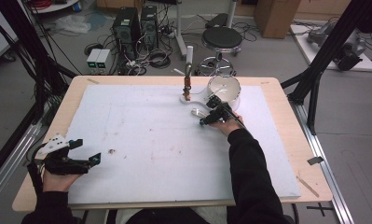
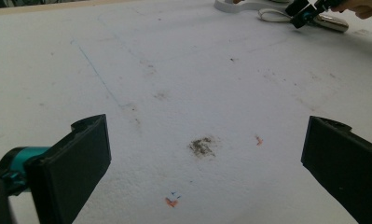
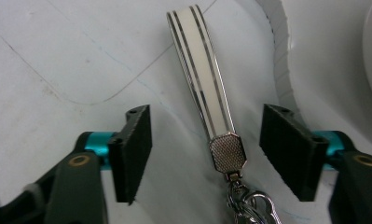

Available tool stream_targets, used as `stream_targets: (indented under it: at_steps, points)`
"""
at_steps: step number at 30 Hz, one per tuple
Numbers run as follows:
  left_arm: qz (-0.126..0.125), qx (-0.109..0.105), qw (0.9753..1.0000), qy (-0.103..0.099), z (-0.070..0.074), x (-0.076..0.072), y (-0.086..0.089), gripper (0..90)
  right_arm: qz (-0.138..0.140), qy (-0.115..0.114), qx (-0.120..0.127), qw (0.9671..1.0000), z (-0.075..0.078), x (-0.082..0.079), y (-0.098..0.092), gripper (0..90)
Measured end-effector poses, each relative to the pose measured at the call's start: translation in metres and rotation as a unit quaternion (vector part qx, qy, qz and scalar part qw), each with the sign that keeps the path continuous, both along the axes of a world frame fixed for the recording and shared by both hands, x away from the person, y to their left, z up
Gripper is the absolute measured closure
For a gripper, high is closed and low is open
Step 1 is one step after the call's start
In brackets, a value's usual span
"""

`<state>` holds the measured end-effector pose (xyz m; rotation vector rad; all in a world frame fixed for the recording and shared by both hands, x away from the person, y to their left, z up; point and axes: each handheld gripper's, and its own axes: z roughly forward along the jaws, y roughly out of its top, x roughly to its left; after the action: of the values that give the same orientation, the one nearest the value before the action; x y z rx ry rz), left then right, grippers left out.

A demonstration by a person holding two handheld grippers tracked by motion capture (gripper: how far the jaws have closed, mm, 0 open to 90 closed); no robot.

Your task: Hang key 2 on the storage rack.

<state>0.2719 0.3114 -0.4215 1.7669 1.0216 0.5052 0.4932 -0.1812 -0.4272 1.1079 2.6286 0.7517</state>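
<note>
A keychain with a cream, silver-striped strap (image 3: 202,74) and a knurled metal clasp (image 3: 227,154) lies flat on the white foam board (image 1: 151,135). My right gripper (image 3: 210,149) is open and low over it, one jaw on each side of the clasp, touching neither. From above, the right gripper (image 1: 207,112) sits at the far middle of the board, with the strap loop (image 1: 197,112) just left of it. My left gripper (image 1: 86,150) rests open near the front left corner with nothing between its jaws (image 2: 207,163); the right gripper (image 2: 305,11) shows far off there.
A round white bowl (image 1: 224,88) stands just behind the right gripper. Left of it, a slim upright post (image 1: 188,77) rises from a white base (image 1: 189,99). A dark smudge (image 2: 202,145) marks the board. Beyond the wooden table (image 1: 286,121) are a stool and computers.
</note>
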Motion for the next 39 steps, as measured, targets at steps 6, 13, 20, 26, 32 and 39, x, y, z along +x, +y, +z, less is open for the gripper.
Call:
stream_targets:
  at_steps: [6,13,20,26,32,39]
  points:
    - [0.001,0.001,1.0,-0.001,0.0,0.0,0.0,1.8,-0.007,0.005,0.003,1.0,0.0,0.002,-0.004,47.6]
    - [0.001,0.001,1.0,-0.001,0.0,0.0,0.0,1.8,-0.008,0.002,0.004,1.0,0.001,0.003,-0.007,53.9]
    - [0.001,0.0,1.0,-0.001,0.0,-0.001,0.0,1.8,-0.011,0.004,0.002,0.9999,0.002,0.002,-0.009,66.9]
    - [0.0,-0.003,1.0,-0.002,0.001,-0.001,0.001,1.8,-0.011,-0.001,-0.012,0.9999,0.003,0.001,-0.01,73.6]
    - [0.002,-0.006,1.0,-0.002,0.0,-0.002,0.002,1.8,-0.008,0.0,-0.016,0.9998,0.004,-0.002,-0.01,73.9]
    - [0.003,-0.008,1.0,-0.002,0.0,-0.002,0.003,1.8,-0.006,-0.009,0.004,0.9999,0.013,-0.008,-0.013,74.0]
